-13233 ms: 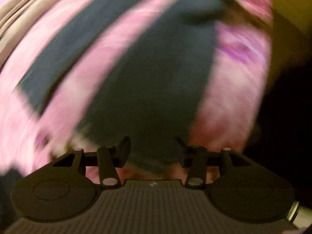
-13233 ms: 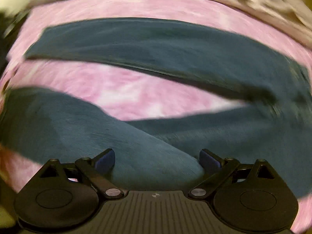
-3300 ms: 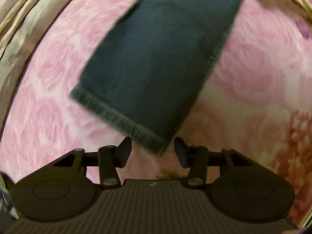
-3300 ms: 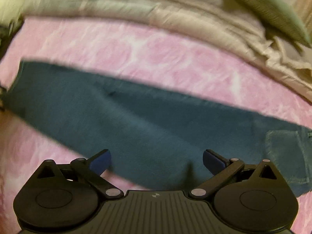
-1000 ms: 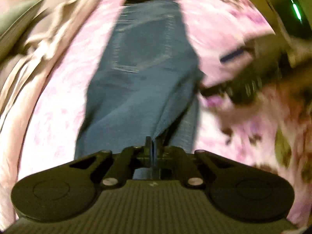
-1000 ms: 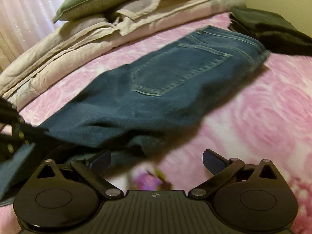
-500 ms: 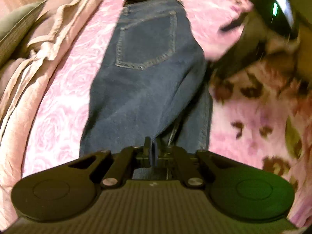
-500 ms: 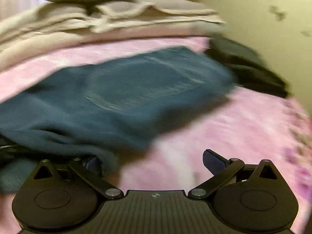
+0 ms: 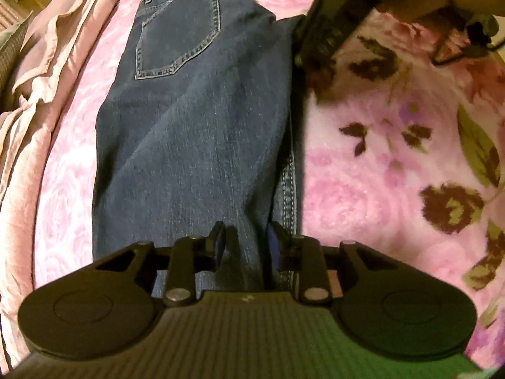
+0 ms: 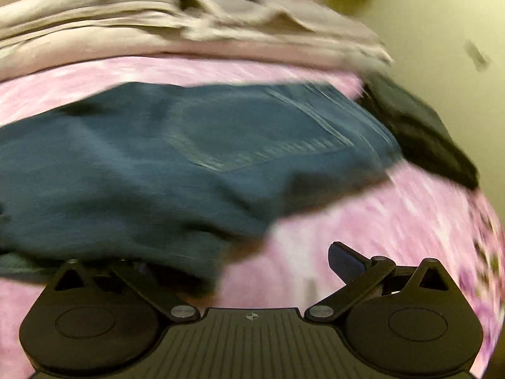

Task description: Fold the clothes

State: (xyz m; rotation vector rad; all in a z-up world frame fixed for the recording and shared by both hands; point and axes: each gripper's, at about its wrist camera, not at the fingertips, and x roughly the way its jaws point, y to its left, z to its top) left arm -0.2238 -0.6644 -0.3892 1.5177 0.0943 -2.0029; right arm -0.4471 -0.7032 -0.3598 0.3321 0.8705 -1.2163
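One pair of jeans (image 9: 195, 120) on 1 bedspread (image 9: 363, 170); left gripper (image 9: 244, 246) opening astride denim, right gripper (image 10: 240, 268) apart.

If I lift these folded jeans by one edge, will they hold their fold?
Probably not: the jeans drape in soft creases, so layers would likely sag apart. Thick stitched seams suggest heavy denim. The left gripper, its jaws opening around a fold, pinches little cloth.

Bare bedspread (image 9: 363, 189) beside jeans (image 9: 189, 126); bedding (image 10: 157, 31) behind.

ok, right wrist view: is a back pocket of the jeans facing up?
Yes, a stitched back pocket shows on the top face of the jeans lying on the pink bedspread.
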